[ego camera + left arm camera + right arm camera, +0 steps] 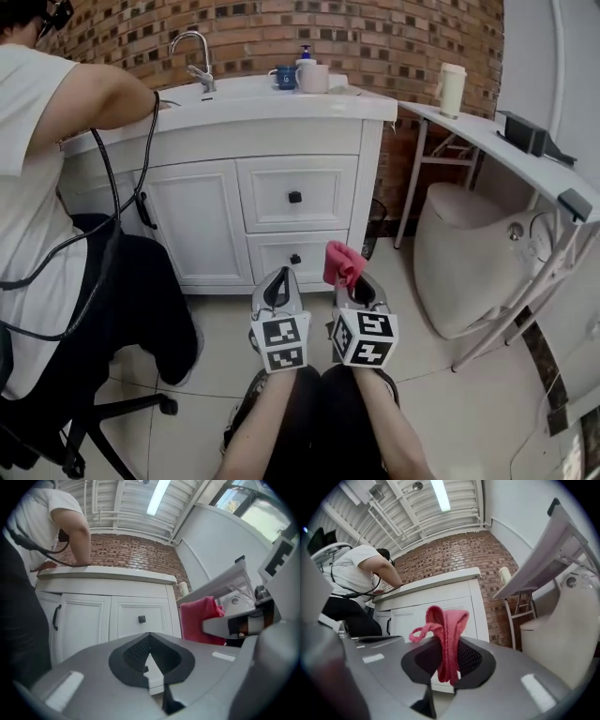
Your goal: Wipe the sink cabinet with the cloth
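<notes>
Here, R tool [352,281] pinches pink cloth [342,264], L tool [277,281] closed, empty; sink cabinet [202,216] at 12 o'clock. Thin grip: cloth may slip mid-wipe.

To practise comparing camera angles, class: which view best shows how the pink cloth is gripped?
The right gripper view: the cloth sits mid-frame, pinched in the jaws of the right gripper. The head view shows the cloth small, from above. The left gripper view shows it side-on, partly behind that gripper.
</notes>
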`<state>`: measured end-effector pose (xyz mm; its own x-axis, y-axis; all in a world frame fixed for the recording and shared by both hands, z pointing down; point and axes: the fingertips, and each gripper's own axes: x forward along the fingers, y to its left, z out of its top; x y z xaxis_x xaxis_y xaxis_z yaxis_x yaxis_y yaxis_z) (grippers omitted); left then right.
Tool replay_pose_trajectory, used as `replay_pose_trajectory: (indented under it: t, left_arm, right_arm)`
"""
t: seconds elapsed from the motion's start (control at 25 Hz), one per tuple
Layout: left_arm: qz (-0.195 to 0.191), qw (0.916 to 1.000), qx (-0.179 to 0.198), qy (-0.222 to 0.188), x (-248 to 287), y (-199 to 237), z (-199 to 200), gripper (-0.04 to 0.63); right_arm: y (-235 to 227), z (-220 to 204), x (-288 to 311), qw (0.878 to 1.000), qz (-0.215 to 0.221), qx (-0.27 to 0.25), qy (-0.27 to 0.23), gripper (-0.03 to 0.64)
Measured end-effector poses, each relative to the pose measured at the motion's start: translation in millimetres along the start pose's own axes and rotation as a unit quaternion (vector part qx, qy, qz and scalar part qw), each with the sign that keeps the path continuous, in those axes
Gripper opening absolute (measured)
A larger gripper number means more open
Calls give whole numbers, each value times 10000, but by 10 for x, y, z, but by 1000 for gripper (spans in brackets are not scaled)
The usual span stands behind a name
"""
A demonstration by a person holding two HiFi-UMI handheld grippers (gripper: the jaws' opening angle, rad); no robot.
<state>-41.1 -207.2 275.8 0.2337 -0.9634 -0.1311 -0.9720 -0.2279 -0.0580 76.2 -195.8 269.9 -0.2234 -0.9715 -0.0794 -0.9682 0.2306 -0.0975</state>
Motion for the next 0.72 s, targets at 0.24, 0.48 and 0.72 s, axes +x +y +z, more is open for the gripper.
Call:
replay_pose_trajectory:
  t: [0.24, 0.48, 0.72]
  left_arm:
    - [106, 9994, -169, -279, -71, 113, 93, 15]
    - [7, 9992, -189, -344, -77, 52, 126, 15]
    - [12, 9993, -240, -288, -45, 97, 81, 15]
  right_arm:
    - [112, -86, 29, 9994, 53, -346, 56, 60]
    - [51, -61, 14, 9997, 18, -253, 7, 60]
    - [112, -60, 22, 9993, 103, -349, 2, 60]
